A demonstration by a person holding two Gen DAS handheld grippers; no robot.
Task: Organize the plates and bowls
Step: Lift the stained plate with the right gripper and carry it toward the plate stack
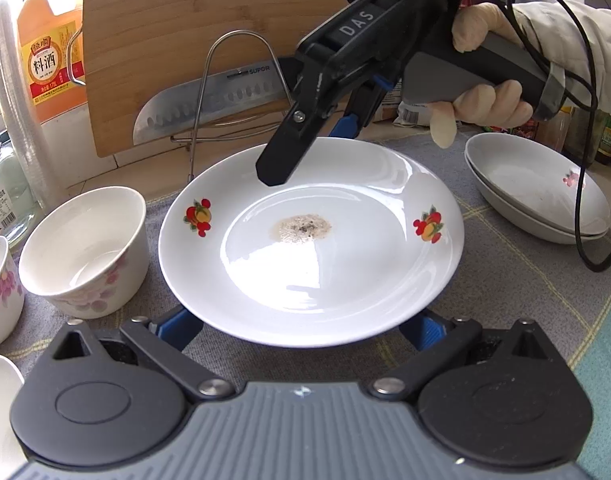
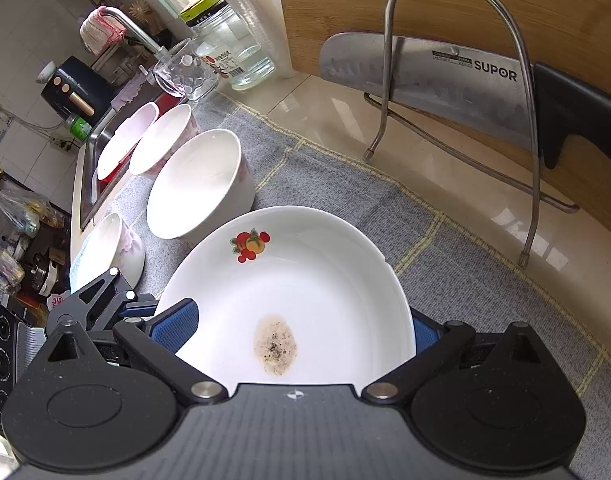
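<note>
A white plate [image 1: 345,272] with fruit decals and a brown stain at its centre is held above the grey mat. It also shows in the right wrist view [image 2: 305,280]. My right gripper [image 1: 305,152] is shut on its far rim, one finger above and one below. My left gripper [image 1: 305,328] is open, its blue pads under the plate's near rim on either side. Two stacked shallow plates [image 1: 537,196] lie at the right. White bowls with pink flowers [image 1: 85,252] stand at the left, several in a row in the right wrist view [image 2: 201,184].
A wire rack [image 2: 457,120] holds a cleaver [image 2: 425,76] and a wooden cutting board [image 2: 445,4] behind the mat. An orange bottle [image 1: 49,60], a glass jar [image 2: 233,48] and a tumbler [image 2: 185,72] stand at the back left. A sink [image 2: 101,152] lies beyond the bowls.
</note>
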